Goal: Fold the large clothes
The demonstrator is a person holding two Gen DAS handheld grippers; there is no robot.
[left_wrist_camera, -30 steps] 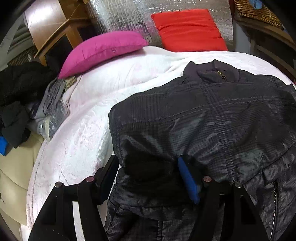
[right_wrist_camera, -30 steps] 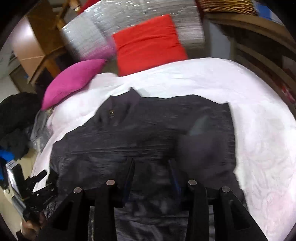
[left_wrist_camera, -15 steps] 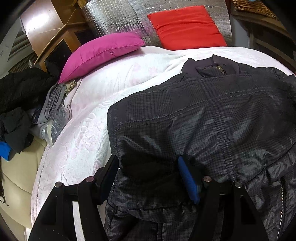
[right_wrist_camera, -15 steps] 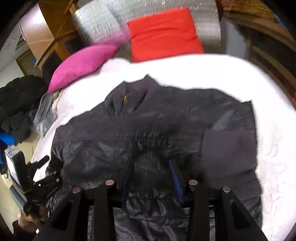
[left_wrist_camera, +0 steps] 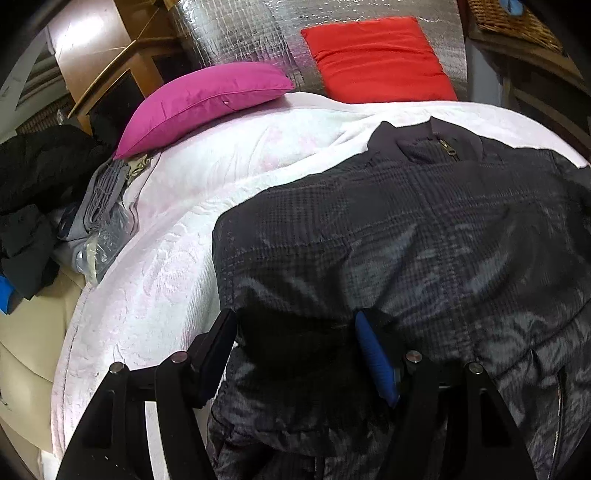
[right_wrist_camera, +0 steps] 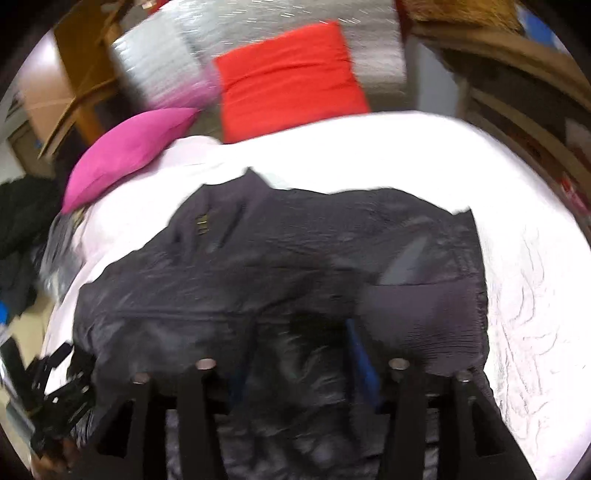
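Observation:
A large dark checked jacket lies front-up on the white bedspread, collar and zipper toward the pillows; it also shows in the right wrist view. My left gripper has its jaws around a bunched fold at the jacket's lower left part. My right gripper has its jaws around a fold at the jacket's lower middle, with a sleeve's ribbed cuff lying folded over the body to its right. The right view is blurred.
A magenta pillow and a red pillow lean at the head of the bed against a silver quilted panel. Dark clothes and grey items pile at the left edge. Wooden furniture stands on both sides.
The right gripper's view has swung over the jacket and is motion-blurred now. The left gripper has kept its hold and has barely moved.

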